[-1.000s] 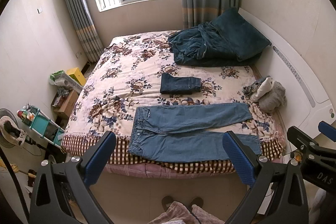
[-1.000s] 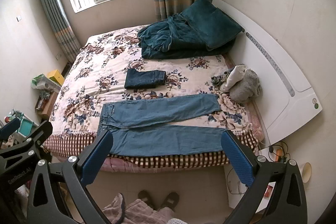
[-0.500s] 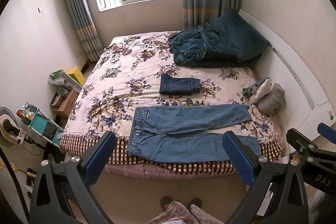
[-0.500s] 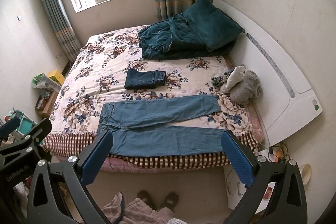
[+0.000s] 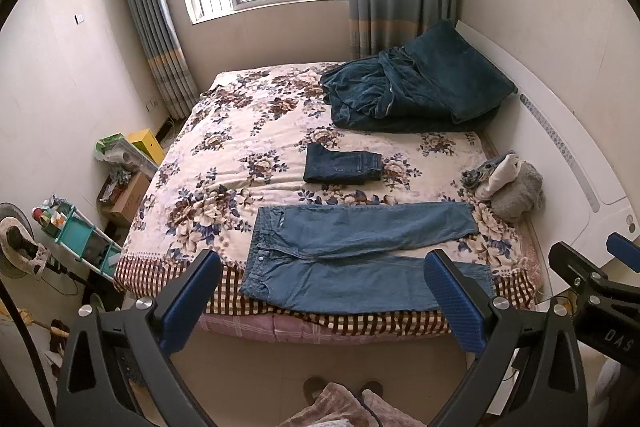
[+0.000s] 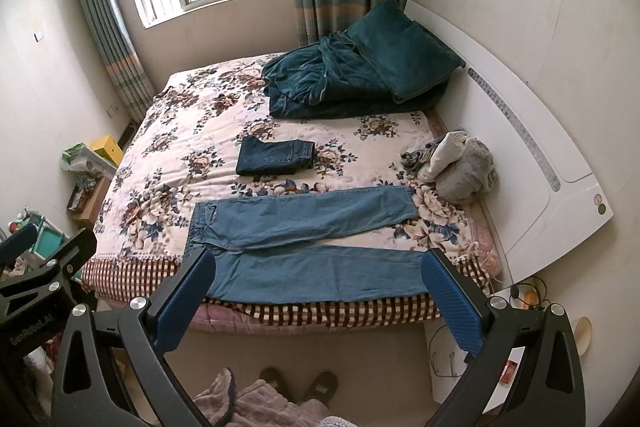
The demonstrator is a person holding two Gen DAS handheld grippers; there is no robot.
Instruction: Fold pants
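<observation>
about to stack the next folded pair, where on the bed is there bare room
The widest free patch is the floral bedspread left of the folded dark jeans, running up toward the window. A narrower strip lies between those and the spread light jeans. Crowded: the teal blanket fills the far right corner, and the clothes pile sits by the headboard.

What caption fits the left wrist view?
Open left gripper above light blue jeans spread flat on floral bed.
</observation>
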